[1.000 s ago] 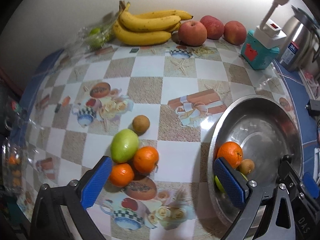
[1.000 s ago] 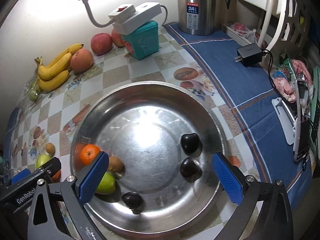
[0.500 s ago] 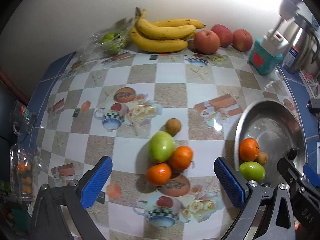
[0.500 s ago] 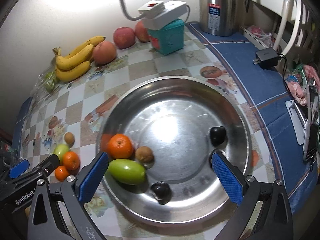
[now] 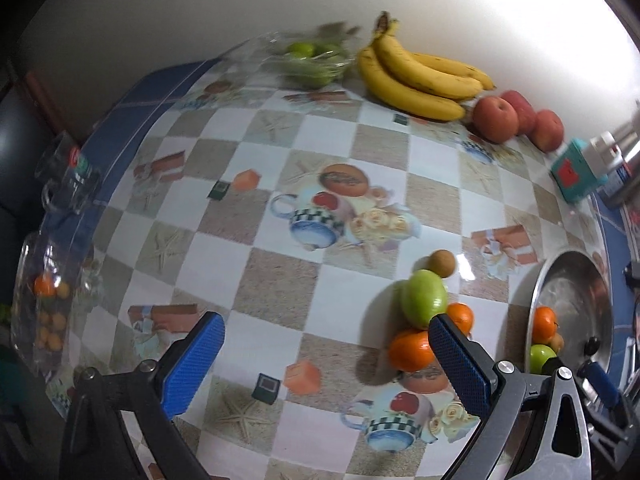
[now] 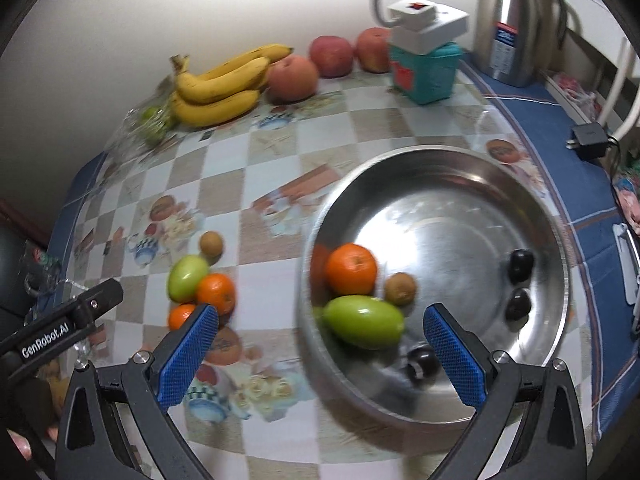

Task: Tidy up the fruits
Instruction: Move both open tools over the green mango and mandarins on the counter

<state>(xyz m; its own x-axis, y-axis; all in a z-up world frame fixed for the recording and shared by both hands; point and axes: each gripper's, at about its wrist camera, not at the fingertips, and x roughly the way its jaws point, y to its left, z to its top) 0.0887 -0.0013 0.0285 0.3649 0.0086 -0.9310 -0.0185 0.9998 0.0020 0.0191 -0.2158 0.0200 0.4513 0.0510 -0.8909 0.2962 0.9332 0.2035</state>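
Observation:
A loose cluster lies on the checkered tablecloth: a green mango [image 5: 424, 298], two oranges [image 5: 412, 350] [image 5: 460, 316] and a small brown fruit [image 5: 442, 263]. My left gripper [image 5: 326, 364] hovers open in front of it, its right pad by the near orange. The steel bowl [image 6: 460, 240] holds an orange [image 6: 352, 268], a green mango [image 6: 364, 320], a brown fruit [image 6: 400, 288] and three dark fruits [image 6: 520, 264]. Above the bowl's near left edge my right gripper [image 6: 322, 356] is open and holds nothing. The table cluster [image 6: 200, 284] shows to its left.
Bananas [image 5: 420, 80], three apples [image 5: 496, 118] and a bag of green fruit [image 5: 316, 60] line the back wall. A teal box [image 6: 424, 72] with a power strip, a steel kettle [image 6: 508, 28] and a black charger [image 6: 590, 140] stand right. Glass jars [image 5: 44, 312] sit at the left edge.
Both views have swung left: the fruit cluster slid right in the left wrist view, and the bowl slid right in the right wrist view. Nothing was grasped.

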